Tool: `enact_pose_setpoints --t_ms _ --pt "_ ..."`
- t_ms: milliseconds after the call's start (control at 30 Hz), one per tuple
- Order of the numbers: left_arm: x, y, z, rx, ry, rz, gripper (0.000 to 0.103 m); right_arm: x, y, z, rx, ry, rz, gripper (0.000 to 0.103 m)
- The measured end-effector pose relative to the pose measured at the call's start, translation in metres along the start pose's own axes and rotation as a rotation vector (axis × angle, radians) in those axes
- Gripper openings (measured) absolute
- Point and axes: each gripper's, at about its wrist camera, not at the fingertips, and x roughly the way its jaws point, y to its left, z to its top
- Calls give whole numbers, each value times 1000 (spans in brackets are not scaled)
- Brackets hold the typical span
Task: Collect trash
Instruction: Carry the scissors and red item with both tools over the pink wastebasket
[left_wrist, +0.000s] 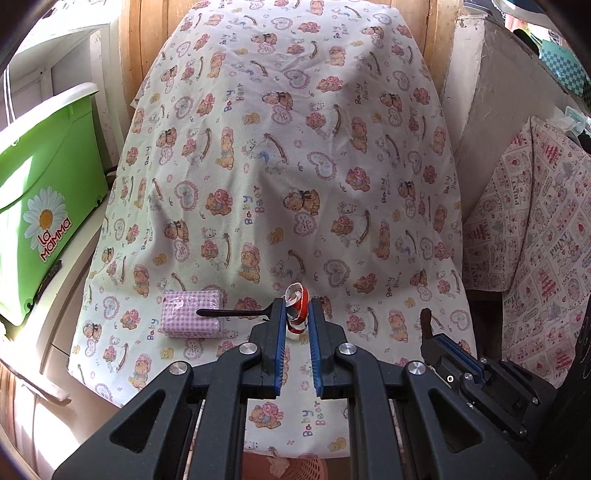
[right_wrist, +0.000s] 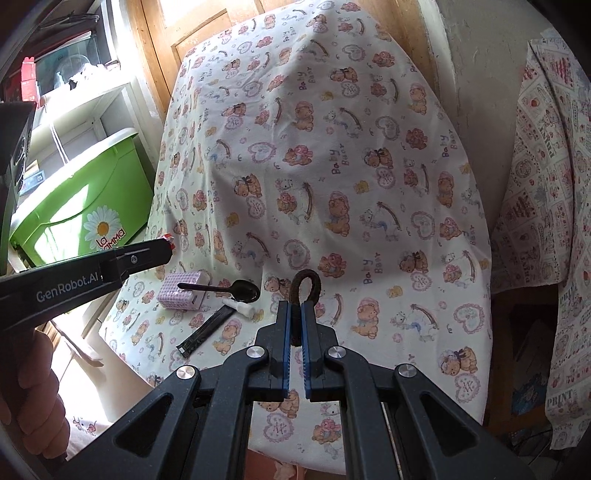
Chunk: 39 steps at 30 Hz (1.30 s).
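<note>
Left gripper (left_wrist: 297, 314) clamps a crumpled red-white wrapper (left_wrist: 296, 301), right gripper (right_wrist: 296, 314) pinches a dark hair tie (right_wrist: 305, 284); leftover trash lies nearer the left one.

Daylight is admitted from the left, where the green bin (left_wrist: 48, 177) is overexposed. Soft shadows are cast right of it. Edges are bent and vignetted.

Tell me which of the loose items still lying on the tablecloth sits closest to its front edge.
The black sachet. It lies slanted nearest the front edge, ahead of the white tube, the black spoon and the pink checked pack.
</note>
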Motion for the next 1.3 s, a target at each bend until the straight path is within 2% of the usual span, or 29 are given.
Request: enact_pose_setpoints --t_ms 167,433,700,933,1167,1300 --pt "4 -6 3 36 -12 9 11 -3 -3 -1 -21 -5 -15 6" --pt "1 5 -5 60 -24 -1 11 -5 5 3 -13 -14 34 6" --pt "-30 33 -46 23 -28 -39 11 -37 37 -12 -117 -48 98 6" --pt "-74 60 -82 -9 -42 32 11 -74 61 -40 -142 -60 197 6" --pt "-66 70 -124 -2 4 30 11 -67 92 -79 -214 49 267 6" --pt "-43 79 -139 -46 90 14 11 -52 105 -99 -280 119 256 6"
